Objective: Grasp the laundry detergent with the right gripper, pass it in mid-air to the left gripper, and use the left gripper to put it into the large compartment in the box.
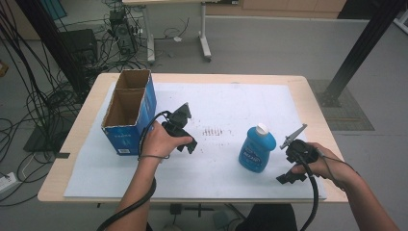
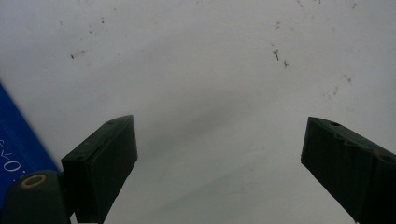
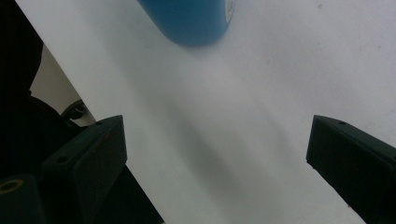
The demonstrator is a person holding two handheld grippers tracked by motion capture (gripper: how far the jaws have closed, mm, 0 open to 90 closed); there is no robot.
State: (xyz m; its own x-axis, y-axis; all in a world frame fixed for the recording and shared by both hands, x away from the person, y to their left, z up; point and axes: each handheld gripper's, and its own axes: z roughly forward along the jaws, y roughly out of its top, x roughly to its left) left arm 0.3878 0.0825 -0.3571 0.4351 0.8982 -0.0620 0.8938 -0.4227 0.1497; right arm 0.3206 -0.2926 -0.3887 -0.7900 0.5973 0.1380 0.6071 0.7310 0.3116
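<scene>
A lab or test room is shown: black cables (image 1: 29, 86) are strewn over the grey floor (image 1: 269, 48) beyond the left gripper (image 1: 185, 144), and a black frame post (image 1: 358, 48) is seen beyond the right gripper (image 1: 288, 177).

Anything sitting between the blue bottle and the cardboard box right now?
Only the left gripper and its hand; otherwise bare white mat with faint marks between the blue bottle and cardboard box, seen in the high view.

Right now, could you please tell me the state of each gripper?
Left gripper: open, holding nothing, over the white mat.
Right gripper: open, holding nothing, near the blue bottle.
</scene>
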